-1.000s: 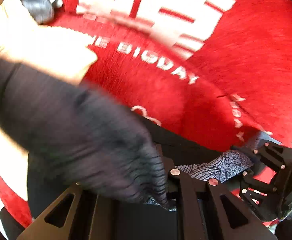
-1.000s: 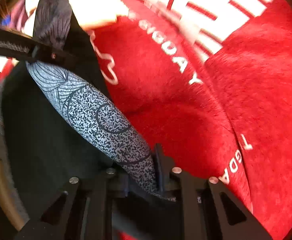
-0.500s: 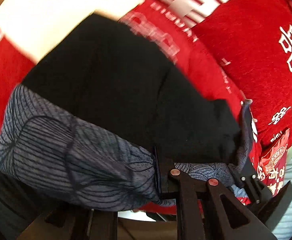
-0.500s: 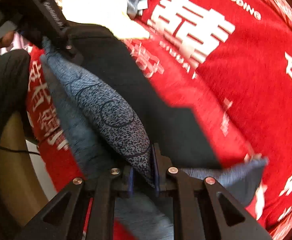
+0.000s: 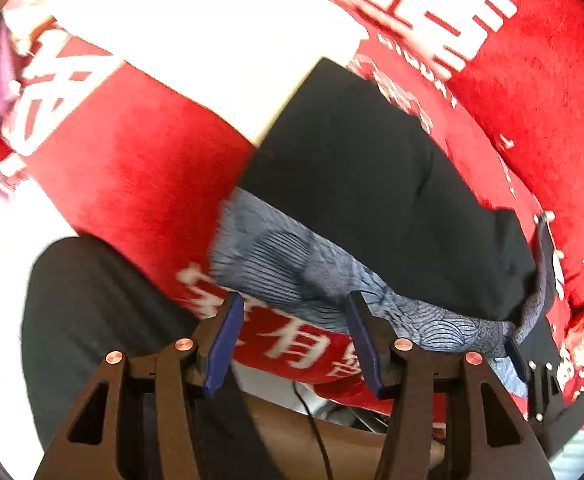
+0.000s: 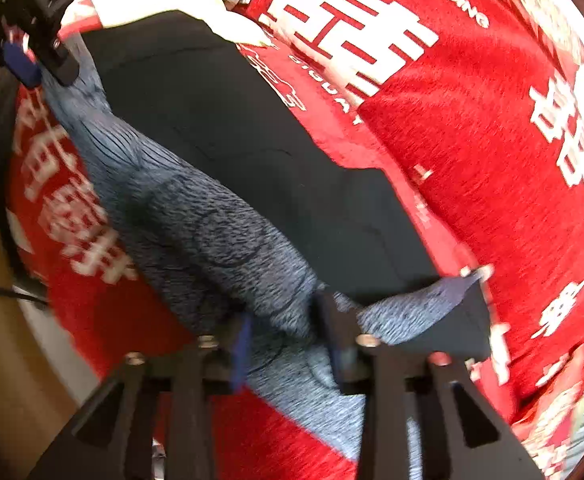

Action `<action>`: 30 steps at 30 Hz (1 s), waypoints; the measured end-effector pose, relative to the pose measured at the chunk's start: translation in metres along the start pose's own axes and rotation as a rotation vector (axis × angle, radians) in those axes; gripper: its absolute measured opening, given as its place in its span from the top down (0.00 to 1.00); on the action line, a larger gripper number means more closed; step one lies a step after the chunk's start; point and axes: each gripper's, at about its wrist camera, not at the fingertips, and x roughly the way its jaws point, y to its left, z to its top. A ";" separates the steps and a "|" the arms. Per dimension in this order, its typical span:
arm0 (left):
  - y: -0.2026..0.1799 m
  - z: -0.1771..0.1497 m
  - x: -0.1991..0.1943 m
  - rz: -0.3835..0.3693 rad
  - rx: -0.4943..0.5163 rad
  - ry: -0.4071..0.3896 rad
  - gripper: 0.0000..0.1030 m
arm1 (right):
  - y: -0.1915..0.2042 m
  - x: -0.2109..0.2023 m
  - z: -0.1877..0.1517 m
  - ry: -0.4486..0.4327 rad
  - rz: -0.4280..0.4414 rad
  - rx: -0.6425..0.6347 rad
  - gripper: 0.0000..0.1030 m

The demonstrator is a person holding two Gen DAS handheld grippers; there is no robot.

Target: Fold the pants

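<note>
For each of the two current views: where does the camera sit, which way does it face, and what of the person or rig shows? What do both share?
Left wrist: on the left gripper, facing steeply down at the pants on the red cloth; open jaws, right gripper's tip at right.
Right wrist: on the right gripper, facing down; waistband between parted jaws, left gripper top left.
Shared: pants, red cloth.

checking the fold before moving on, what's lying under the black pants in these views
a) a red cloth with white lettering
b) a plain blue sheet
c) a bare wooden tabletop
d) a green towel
a: the black pants, with their grey patterned waistband along the near edge, lie on a red cloth with white lettering in both wrist views.
</note>
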 end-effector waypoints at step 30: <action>-0.161 -0.016 0.045 0.183 0.583 -0.040 0.47 | -0.260 0.087 0.019 0.306 -0.247 0.800 0.16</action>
